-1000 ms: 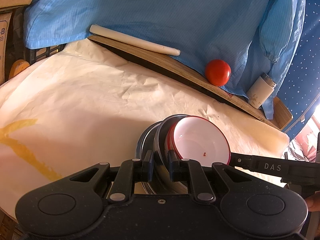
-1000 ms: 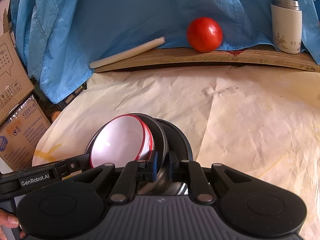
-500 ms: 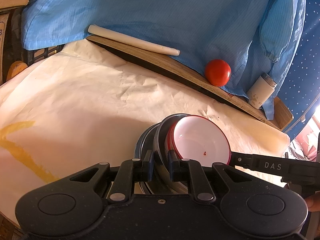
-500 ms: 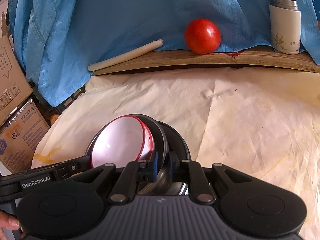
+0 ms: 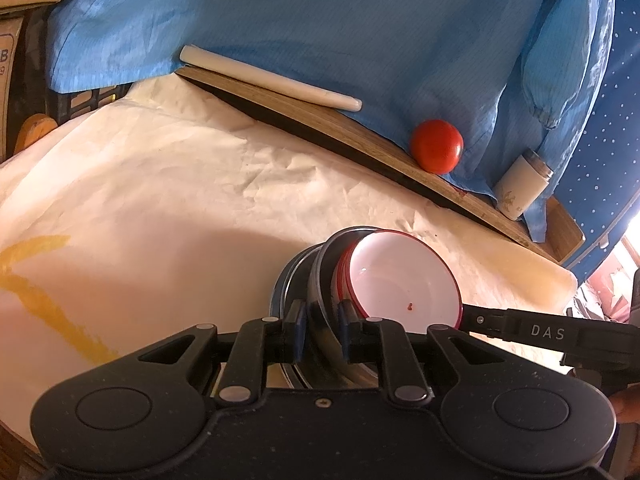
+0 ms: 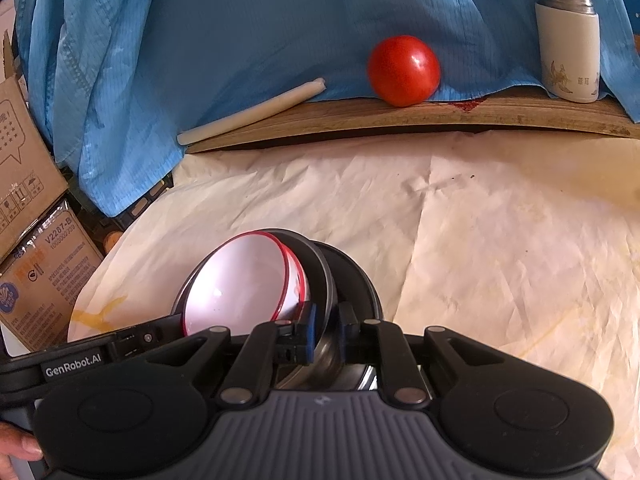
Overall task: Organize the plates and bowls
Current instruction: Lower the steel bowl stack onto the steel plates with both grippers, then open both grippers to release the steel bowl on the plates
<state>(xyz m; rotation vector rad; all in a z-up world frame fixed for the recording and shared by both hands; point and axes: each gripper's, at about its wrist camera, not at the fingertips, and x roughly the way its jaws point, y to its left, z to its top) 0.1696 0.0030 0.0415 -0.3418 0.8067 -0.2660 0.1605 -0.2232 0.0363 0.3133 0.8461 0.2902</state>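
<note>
L gripper (image 5: 322, 330) at 6 o'clock, jaws astride steel bowl (image 5: 320, 280) rim, just eased apart a bit; pad contact unclear, can't tell if gripping. White bowl (image 5: 404, 280), red-rimmed, nested inside, tilted, on paper (image 5: 160, 200). R gripper (image 6: 327, 334) clamped on same steel rim from opposite side. Candle (image 6: 252, 112) at 11, tomato (image 6: 403, 70) at 12, flask (image 6: 568, 46) at 1, all on board (image 6: 400, 120).
</note>
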